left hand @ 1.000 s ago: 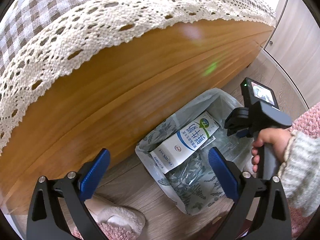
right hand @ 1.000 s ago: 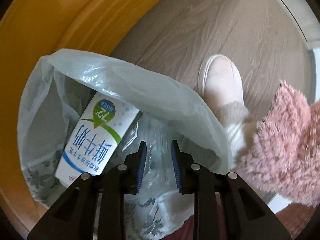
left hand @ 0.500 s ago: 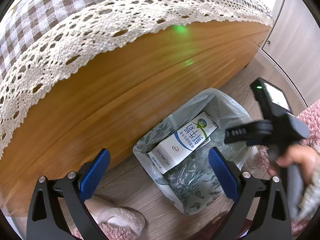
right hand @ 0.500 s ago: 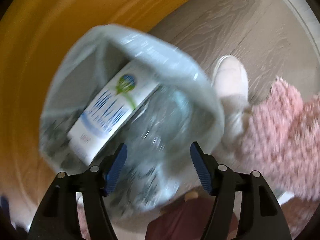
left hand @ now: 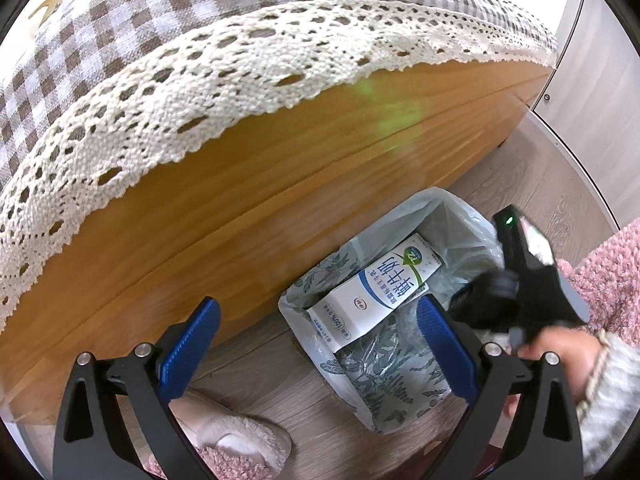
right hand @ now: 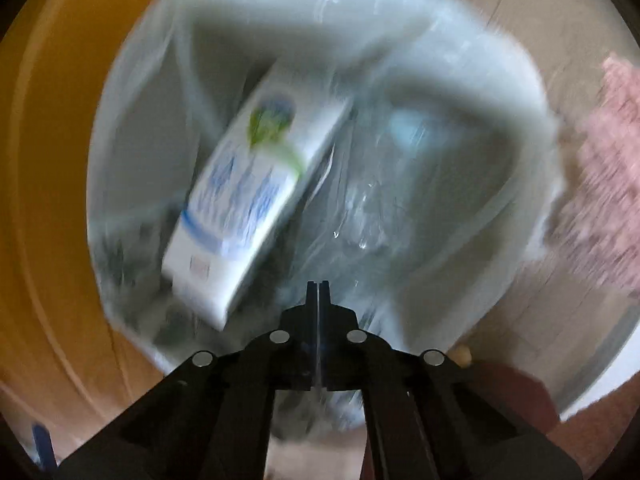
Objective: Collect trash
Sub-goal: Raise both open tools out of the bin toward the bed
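White plastic lines the bin (left hand: 440, 216), where the milk carton (right hand: 256, 196) now lies tilted beside crumpled clear wrap. Above it, the right gripper (right hand: 318, 292) has just opened and snapped closed again, pads together on nothing, which suggests a release. The left gripper (left hand: 320, 344) hangs wide open and empty, so the next piece can be fetched.

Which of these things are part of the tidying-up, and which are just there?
Job:
white-and-blue milk carton
clear crumpled plastic bottle
bin lined with pale translucent bag
right gripper

Just there:
checked lace-edged tablecloth
wooden furniture front
fluffy slipper
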Demonstrator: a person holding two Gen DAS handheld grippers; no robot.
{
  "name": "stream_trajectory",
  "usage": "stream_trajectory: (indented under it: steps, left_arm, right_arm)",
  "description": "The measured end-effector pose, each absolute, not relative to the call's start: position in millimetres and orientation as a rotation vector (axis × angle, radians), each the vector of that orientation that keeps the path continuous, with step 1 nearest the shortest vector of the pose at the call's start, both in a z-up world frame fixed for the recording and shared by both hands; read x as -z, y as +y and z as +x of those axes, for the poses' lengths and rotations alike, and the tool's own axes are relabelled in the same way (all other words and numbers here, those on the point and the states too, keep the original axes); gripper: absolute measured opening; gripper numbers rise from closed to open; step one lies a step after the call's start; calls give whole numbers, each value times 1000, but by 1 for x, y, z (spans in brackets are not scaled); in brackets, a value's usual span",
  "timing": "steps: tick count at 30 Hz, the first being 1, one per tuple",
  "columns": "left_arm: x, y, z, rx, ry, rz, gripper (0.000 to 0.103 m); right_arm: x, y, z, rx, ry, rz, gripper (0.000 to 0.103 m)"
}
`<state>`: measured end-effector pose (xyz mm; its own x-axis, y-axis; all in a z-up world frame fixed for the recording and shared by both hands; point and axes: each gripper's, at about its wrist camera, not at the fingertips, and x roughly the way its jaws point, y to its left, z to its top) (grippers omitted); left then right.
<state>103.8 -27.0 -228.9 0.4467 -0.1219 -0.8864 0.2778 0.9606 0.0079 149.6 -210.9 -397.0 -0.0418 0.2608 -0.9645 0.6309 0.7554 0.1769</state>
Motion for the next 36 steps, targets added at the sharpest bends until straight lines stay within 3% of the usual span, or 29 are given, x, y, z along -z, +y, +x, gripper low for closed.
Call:
stream_trajectory:
  steps: [4, 10, 26, 28, 29, 30, 36]
  left_arm:
    - [228, -26, 104, 253, 1083, 151, 95]
    - [227, -29, 103, 257, 1078, 156, 95]
    - [230, -25, 97, 256, 1070, 144, 95]
    - [227, -25, 95, 265, 1057, 135, 95]
    - [224, -26, 93, 268, 1046, 136, 95]
    - [222, -27, 91, 270, 1035, 137, 95]
    - [204, -32, 78, 286, 987, 116, 95]
  right_arm:
    - [388, -239, 169, 410, 1521, 618, 0]
    - [403, -254, 171, 448, 1528, 592, 0]
    - [346, -235, 153, 196, 1450, 533, 1]
    - [337, -232, 149, 168, 1442, 546, 24]
    - [331, -232, 147, 159, 1431, 550, 61]
    - [322, -233, 144, 147, 1396, 550, 76]
    - [275, -233, 128, 43, 1307, 517, 86]
